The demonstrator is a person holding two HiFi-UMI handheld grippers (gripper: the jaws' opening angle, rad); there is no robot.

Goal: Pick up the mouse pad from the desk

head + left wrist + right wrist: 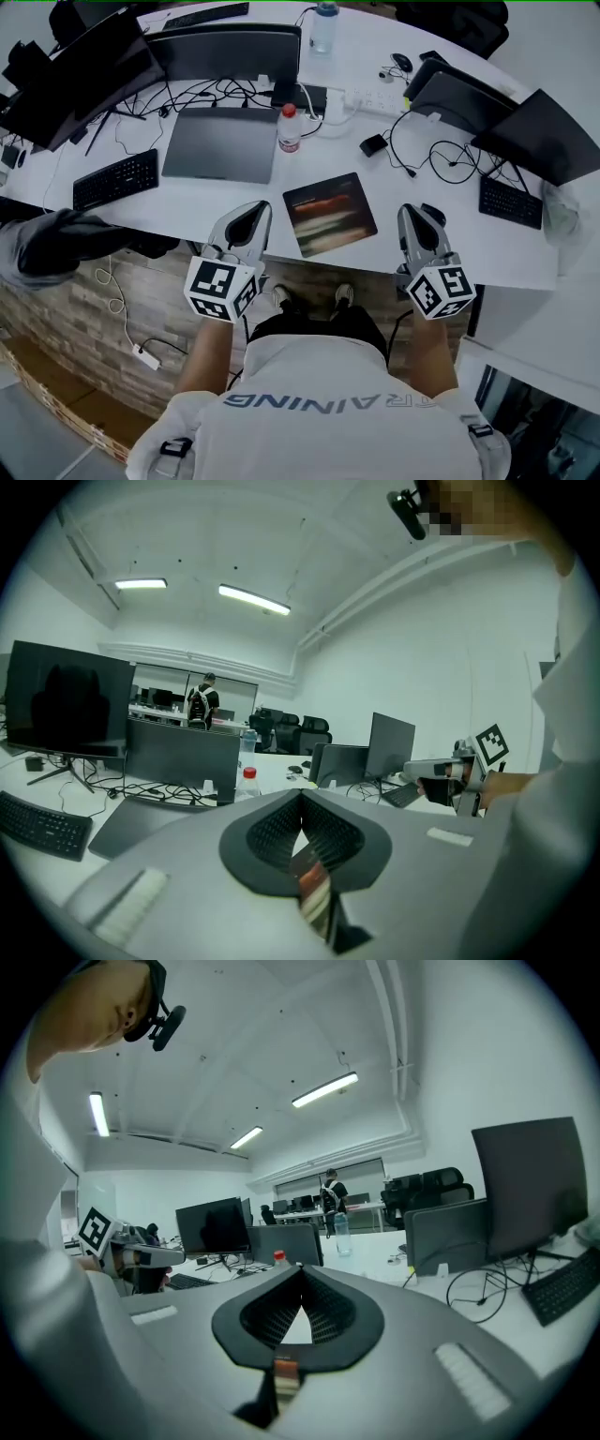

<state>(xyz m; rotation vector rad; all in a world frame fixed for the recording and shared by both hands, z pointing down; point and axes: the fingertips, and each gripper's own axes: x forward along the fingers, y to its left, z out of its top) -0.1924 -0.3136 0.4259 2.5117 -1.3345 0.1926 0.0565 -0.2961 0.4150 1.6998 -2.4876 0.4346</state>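
Observation:
The mouse pad (330,214), dark with an orange-and-white blurred print, lies flat near the front edge of the white desk (187,211). My left gripper (257,210) hovers over the desk edge just left of the pad, jaws together and nothing in them. My right gripper (411,214) sits just right of the pad, also shut and empty. In the left gripper view the jaw tips (301,794) meet, and a strip of the pad (315,881) shows through the gap below them. In the right gripper view the tips (301,1269) meet too, with a sliver of the pad (284,1373) beneath.
A grey closed laptop (221,142) and a red-capped bottle (289,128) stand behind the pad. A black keyboard (116,178) lies at left, another keyboard (511,202) at right. A black mouse (434,214) sits beside the right gripper. Monitors and cables crowd the back.

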